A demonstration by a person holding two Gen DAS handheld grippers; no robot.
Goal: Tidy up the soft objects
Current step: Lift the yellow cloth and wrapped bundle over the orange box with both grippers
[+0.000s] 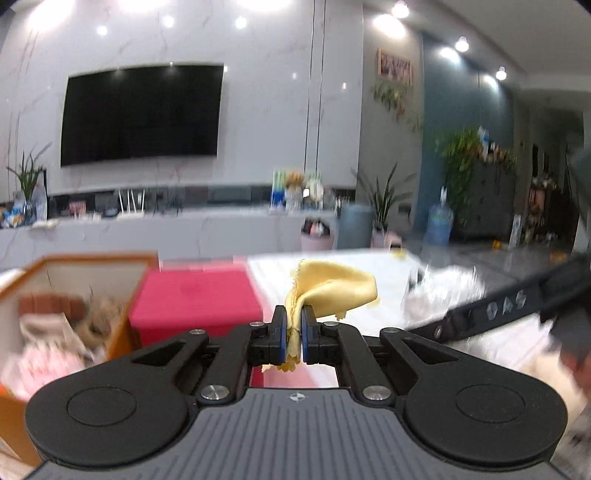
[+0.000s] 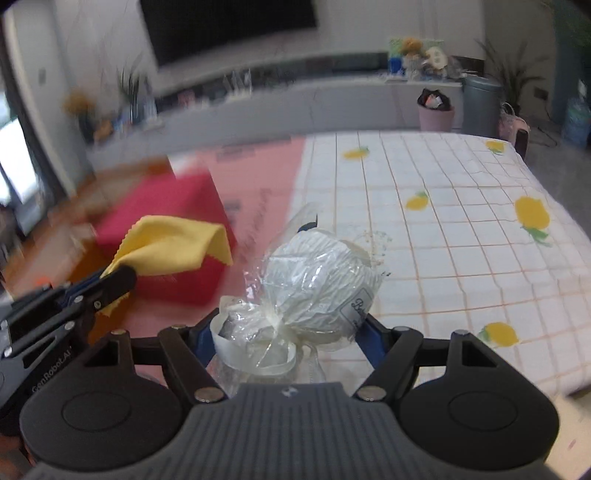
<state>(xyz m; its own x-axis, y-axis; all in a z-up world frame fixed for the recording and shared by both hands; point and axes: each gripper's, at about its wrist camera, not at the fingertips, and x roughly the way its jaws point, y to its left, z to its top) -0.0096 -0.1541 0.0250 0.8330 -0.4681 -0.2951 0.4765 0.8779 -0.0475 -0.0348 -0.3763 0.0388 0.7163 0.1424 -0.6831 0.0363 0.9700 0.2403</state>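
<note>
Both grippers clamp loads: left gripper (image 1: 293, 332) yellow cloth (image 1: 332, 291), right gripper (image 2: 288, 332) wrapped ball (image 2: 317, 280).

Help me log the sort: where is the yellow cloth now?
The yellow cloth is pinched in the left gripper, held in the air near the red box, left of the right gripper's wrapped white bundle.

Bright ceiling spotlights (image 1: 400, 9) glare; both fisheye views motion-blurred, edges warped.

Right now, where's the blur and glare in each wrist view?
Left wrist view: ceiling lights flare on the glossy wall; the orange box and the right edge smear, while the yellow cloth in the left tongs stays sharp. Right wrist view: the left half streaks; the plastic-wrapped white yarn ball stays fairly crisp.
</note>
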